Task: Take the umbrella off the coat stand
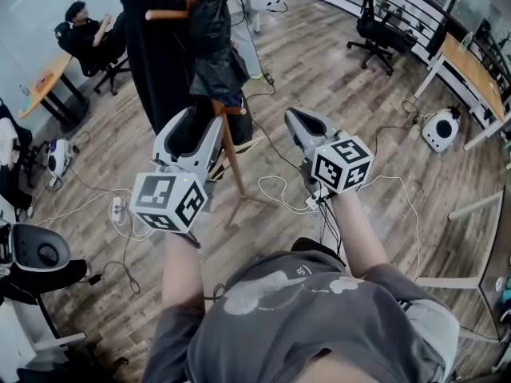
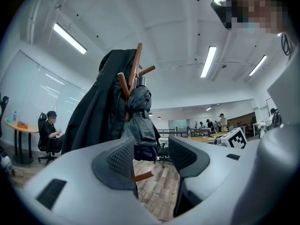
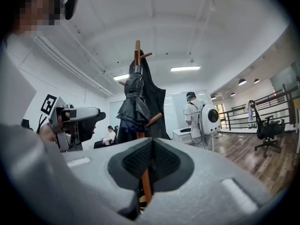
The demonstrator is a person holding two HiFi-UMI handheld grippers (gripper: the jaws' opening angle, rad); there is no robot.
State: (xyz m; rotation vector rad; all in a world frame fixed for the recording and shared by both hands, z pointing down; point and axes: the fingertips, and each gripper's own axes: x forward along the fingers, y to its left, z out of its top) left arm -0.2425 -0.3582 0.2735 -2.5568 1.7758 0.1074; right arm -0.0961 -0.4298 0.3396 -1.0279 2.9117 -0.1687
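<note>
- A seated person (image 1: 86,32) is at a desk at the far left, well apart from everything else.
- The left gripper (image 1: 194,126) has its jaws standing apart, with nothing between the pads.
- The coat stand (image 1: 231,148) rises between the two grippers, with a black coat (image 1: 156,46) draped over its left side.
- The umbrella (image 1: 214,58) (dark, folded, wrapped tight) hangs on the stand just beside the coat. It is ahead of the left gripper's jaws, and neither gripper touches it.
- The right gripper (image 1: 299,122) has its pads pressed together and holds nothing.
- An office chair (image 1: 377,29) stands at the far right, near the long desks.
</note>
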